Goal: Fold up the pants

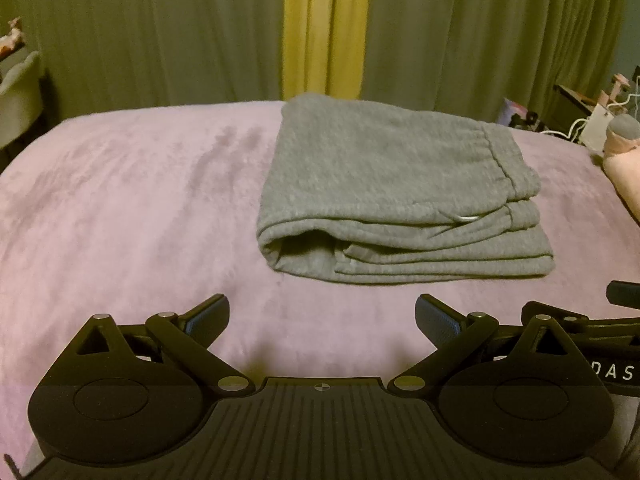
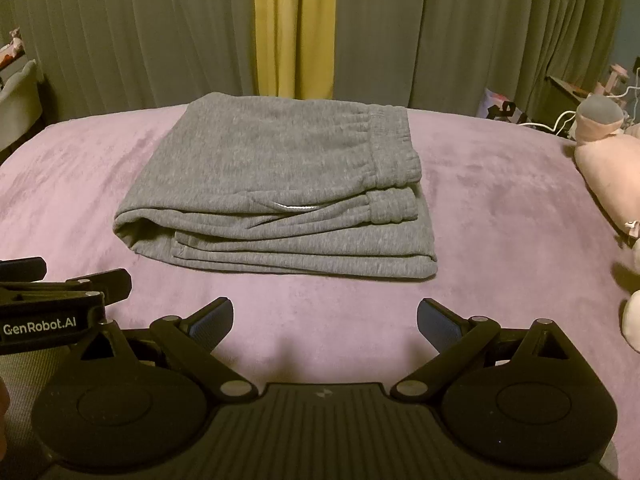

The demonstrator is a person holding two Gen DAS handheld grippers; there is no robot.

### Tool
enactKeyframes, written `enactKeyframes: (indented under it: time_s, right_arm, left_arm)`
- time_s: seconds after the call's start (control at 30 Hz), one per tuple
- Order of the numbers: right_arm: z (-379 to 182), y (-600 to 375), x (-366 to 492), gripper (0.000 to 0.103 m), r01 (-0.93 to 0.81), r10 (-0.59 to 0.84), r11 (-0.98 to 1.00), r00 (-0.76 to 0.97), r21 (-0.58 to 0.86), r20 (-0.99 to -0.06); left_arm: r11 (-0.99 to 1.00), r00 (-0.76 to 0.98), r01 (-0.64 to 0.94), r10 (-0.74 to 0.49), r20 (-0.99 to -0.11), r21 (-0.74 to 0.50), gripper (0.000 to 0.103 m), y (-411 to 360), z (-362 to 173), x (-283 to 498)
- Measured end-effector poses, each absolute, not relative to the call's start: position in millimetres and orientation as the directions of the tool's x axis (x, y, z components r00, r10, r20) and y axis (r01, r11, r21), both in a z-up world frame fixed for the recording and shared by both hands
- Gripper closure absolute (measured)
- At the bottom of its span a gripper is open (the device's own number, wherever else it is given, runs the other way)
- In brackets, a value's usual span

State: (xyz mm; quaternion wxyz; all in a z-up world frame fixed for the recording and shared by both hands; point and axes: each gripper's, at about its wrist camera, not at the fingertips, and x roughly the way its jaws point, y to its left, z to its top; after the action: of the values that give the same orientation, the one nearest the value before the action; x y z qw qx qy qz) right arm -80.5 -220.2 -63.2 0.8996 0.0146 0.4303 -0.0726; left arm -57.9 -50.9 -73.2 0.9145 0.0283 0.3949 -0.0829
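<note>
Grey sweatpants [image 1: 392, 192] lie folded into a thick rectangle on the pink blanket [image 1: 120, 208], waistband on top toward the right, stacked layers facing me. They also show in the right wrist view [image 2: 272, 184]. My left gripper [image 1: 322, 316] is open and empty, held back from the pants' near edge and a little to their left. My right gripper [image 2: 325, 318] is open and empty, in front of the pants' near edge. The left gripper's side [image 2: 60, 300] shows at the left of the right wrist view.
Green curtains with a yellow strip [image 1: 324, 28] hang behind the bed. A pink plush toy [image 2: 608, 160] lies at the right edge of the bed. A cluttered nightstand with cables [image 1: 592, 116] stands at the far right. A pale chair [image 1: 20, 96] is at the left.
</note>
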Motion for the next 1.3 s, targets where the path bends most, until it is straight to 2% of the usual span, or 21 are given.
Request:
enactKeyframes:
  time_s: [1.3]
  right_arm:
    - [-65.7,-221.1,-80.4,0.004,0.145,-0.136,0.988,0.627,-0.056,-0.767]
  left_arm:
    - [0.986,0.675,0.166,-0.118,-0.729,-0.006,0.001,-50.7,-72.9,-60.3]
